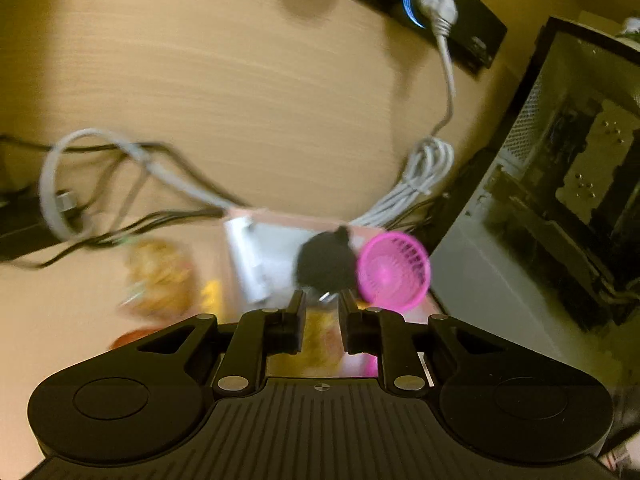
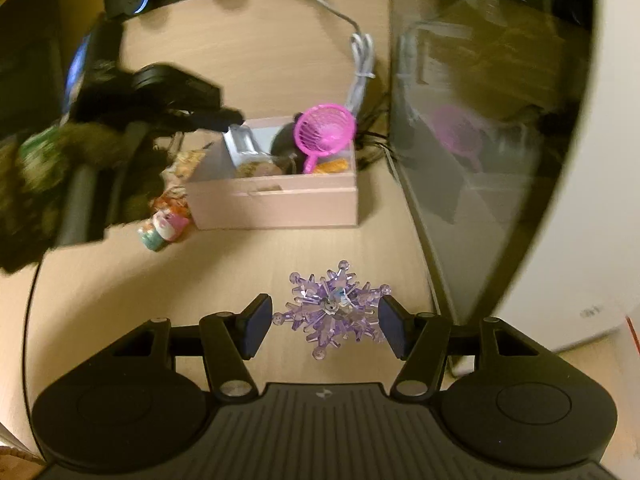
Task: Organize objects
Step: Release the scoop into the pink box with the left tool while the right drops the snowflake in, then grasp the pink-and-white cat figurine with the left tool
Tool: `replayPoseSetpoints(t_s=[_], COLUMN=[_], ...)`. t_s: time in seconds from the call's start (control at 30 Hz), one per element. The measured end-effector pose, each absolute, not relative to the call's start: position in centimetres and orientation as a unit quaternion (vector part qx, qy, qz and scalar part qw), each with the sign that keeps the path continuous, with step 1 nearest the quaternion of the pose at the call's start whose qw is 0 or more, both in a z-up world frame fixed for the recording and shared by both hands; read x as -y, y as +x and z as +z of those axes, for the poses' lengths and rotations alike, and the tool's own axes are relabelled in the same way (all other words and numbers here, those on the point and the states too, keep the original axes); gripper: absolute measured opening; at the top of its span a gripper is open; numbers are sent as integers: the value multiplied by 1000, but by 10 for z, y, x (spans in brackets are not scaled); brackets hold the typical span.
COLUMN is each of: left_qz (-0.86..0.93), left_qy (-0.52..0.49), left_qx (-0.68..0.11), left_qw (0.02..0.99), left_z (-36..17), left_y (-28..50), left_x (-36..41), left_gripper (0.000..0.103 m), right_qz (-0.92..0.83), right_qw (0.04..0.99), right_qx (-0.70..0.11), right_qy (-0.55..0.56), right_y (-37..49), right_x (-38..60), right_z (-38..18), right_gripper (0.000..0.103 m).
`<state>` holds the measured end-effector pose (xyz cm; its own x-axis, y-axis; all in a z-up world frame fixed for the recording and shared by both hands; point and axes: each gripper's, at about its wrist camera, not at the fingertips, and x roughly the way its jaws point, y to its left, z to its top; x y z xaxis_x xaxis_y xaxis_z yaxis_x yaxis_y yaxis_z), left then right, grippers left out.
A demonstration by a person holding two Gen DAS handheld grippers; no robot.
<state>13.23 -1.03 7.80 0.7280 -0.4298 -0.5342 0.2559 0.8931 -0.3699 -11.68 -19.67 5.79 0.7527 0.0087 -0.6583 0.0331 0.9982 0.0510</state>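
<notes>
A pink box (image 2: 276,200) stands on the wooden desk and holds a pink strainer (image 2: 325,127), a black round object (image 2: 285,142) and a silver packet (image 2: 244,146). In the left wrist view my left gripper (image 1: 322,300) hovers over the box (image 1: 280,216), its jaws narrowly apart and nothing clearly between them; the black object (image 1: 326,264) and the strainer (image 1: 394,270) lie just ahead. That view is blurred. My right gripper (image 2: 324,320) is open, its pads on either side of a purple crystal snowflake (image 2: 332,306) lying on the desk.
Small toys and snack packets (image 2: 166,226) lie left of the box. White cables (image 1: 424,172) and a black power strip (image 1: 440,4) lie behind it. A glass-sided computer case (image 2: 480,140) stands on the right.
</notes>
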Motion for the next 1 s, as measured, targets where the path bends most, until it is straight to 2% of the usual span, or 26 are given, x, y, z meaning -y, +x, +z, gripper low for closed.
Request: replayPoseSetpoints(t_s=[0.1,0.23,0.27,0.3,0.33,0.43,0.5,0.63,0.77,1.0], left_qz=[-164,-125,-117,-110,-103,-85,-70,-107,-159,-195], left_qy=[-144,-119,-109,-99,-91,-85,-89,-94,-40,26], left_qx=[-329,-349,-354,-358,-364,-389,-405,-384,-364,-412], left_qw=[919,921,922,922,921,913,907,912,917,890], left_z=[75,64,61,58,55,43,36,37,46,36], left_y=[106,76,70,65,60,53,54,54,70,112], left_x=[-8,-29,-33,-37,-42,-54,-61,-64,-49,-34], left_gripper=[19,19,19,19,19,19,19,19,19,23], right_qz=[0,-9,-8,-9,-16,-15,8,25,24,9], right_qw=[943,966,969,971,970,967,964,951,930,915], right_qx=[-331,-259,-246,-239,-241,-254,-266,-307,-364,-400], right_qy=[17,-5,-1,-1,-5,-2,17,21,34,51], right_y=[-95,-39,-23,-7,9,27,18,-9,-25,-49], right_x=[190,182,182,181,180,174,174,168,171,177], right_z=[69,102,108,113,115,113,106,81,52,32], right_gripper=[59,59,61,71,76,80,91,92,92,92])
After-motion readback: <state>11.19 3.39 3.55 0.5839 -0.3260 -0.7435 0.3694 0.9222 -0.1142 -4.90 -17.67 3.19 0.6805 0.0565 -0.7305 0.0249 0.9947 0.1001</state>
